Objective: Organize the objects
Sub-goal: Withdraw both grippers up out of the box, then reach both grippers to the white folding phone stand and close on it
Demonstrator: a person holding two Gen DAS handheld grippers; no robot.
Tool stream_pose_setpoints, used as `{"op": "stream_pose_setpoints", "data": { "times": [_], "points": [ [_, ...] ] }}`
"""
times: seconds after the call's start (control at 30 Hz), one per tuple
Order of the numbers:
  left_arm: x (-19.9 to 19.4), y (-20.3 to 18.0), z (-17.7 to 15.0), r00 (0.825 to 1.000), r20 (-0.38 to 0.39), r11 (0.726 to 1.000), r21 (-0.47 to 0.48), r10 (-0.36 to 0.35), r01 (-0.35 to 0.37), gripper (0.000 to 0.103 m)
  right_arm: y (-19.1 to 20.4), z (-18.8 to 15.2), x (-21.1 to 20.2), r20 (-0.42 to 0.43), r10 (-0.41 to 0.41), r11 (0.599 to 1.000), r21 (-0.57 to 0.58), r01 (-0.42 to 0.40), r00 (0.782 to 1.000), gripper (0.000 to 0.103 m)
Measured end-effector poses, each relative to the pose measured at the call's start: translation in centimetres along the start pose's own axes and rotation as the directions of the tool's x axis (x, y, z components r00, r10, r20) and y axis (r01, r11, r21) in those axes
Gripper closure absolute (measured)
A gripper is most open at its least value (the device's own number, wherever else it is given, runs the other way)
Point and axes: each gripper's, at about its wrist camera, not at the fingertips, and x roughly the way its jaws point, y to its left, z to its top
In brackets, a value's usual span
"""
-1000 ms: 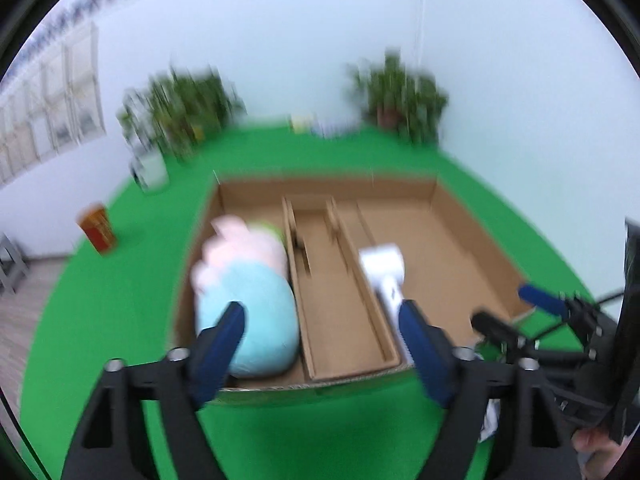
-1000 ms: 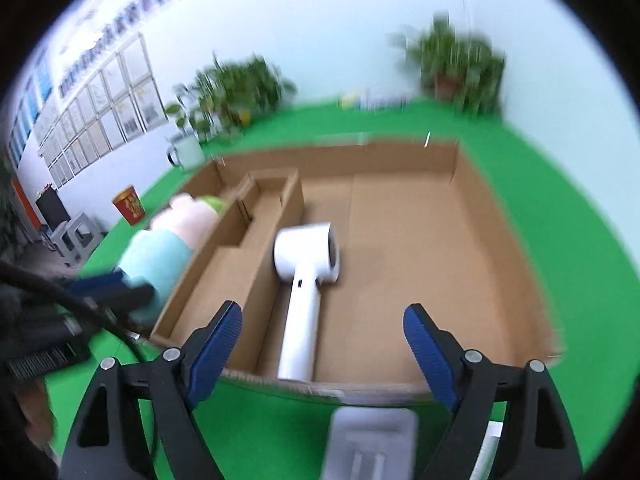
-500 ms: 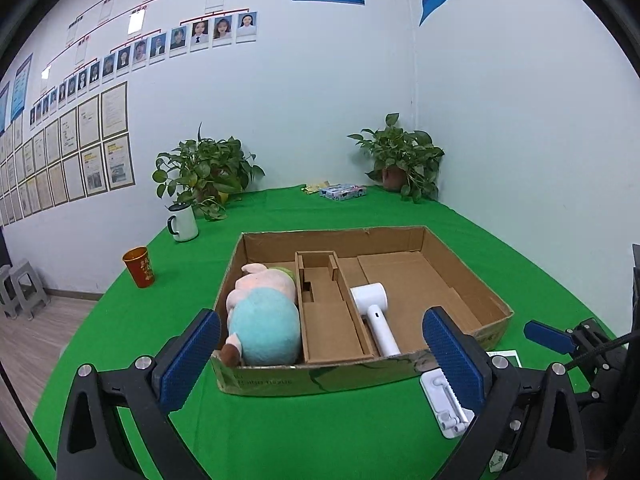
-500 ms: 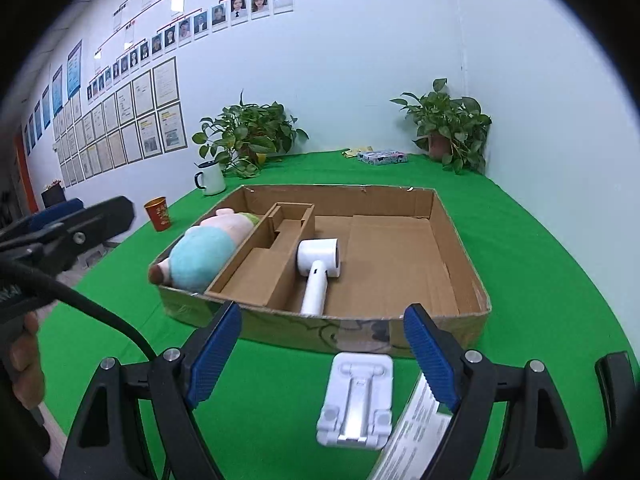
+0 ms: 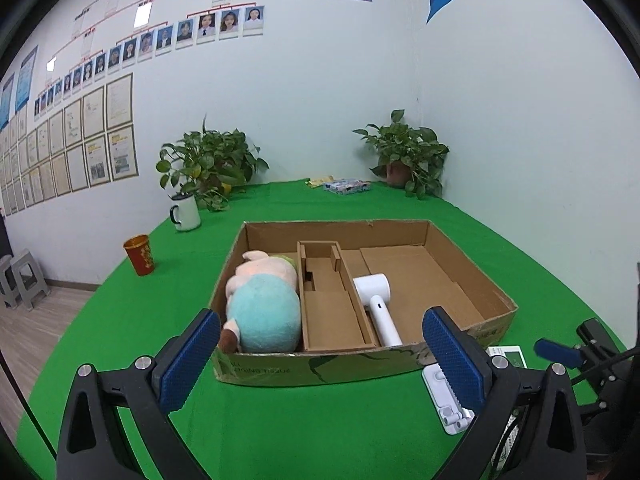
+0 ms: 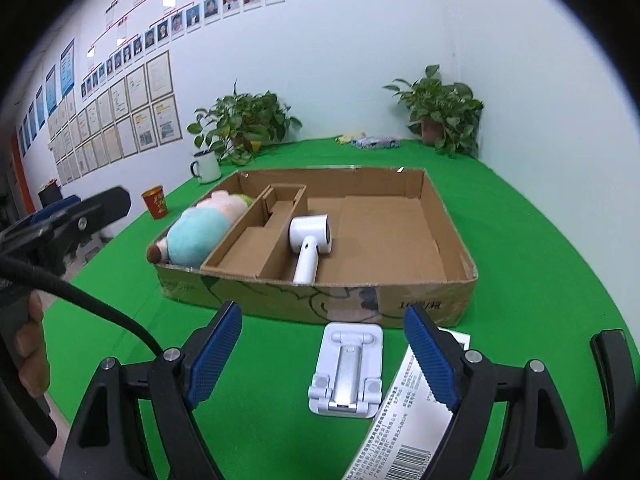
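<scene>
A shallow cardboard box with dividers sits on the green table. A teal and pink plush toy lies in its left compartment. A white hair dryer lies in the large right compartment. A white folding phone stand lies on the cloth in front of the box, between my right gripper's fingers. My left gripper is open and empty, in front of the box. My right gripper is open and empty above the stand.
A printed paper label lies beside the stand. A white mug, a red cup, two potted plants and a small packet stand farther back. Walls close the back and right.
Both grippers have pulled back and up from over the box to in front of it. The stand and label have come into view. Both stay open.
</scene>
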Motion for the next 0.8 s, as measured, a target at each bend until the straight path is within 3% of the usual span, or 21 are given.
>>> {"op": "stream_pose_setpoints", "data": {
  "times": [0.17, 0.3, 0.57, 0.67, 0.8],
  "points": [
    [2.7, 0.6, -3.0, 0.997, -0.080, 1.000, 0.013, -0.020, 0.021, 0.001, 0.6, -2.7, 2.6, -0.130, 0.094, 0.996, 0.012, -0.093, 0.987, 0.020],
    [4.7, 1.2, -5.9, 0.989, -0.149, 1.000, 0.001, -0.023, 0.024, 0.001, 0.6, -5.1, 4.1, -0.183, 0.140, 0.989, 0.066, -0.130, 0.973, 0.020],
    [7.0, 2.7, -8.3, 0.977, -0.211, 0.999, -0.041, -0.006, -0.003, 0.001, -2.6, -6.3, 4.8, -0.230, 0.018, 0.999, -0.036, -0.027, 0.973, 0.020],
    [7.9, 3.1, -8.6, 0.974, -0.228, 0.998, -0.056, -0.017, 0.004, 0.001, -4.1, -5.6, 5.1, -0.247, 0.032, 0.999, 0.019, -0.028, 0.969, 0.020],
    [8.9, 3.1, -8.4, 0.964, -0.255, 0.996, -0.073, -0.076, 0.059, 0.001, -2.5, -5.4, 6.6, -0.267, 0.078, 0.997, 0.028, -0.073, 0.960, 0.020]
  ]
}}
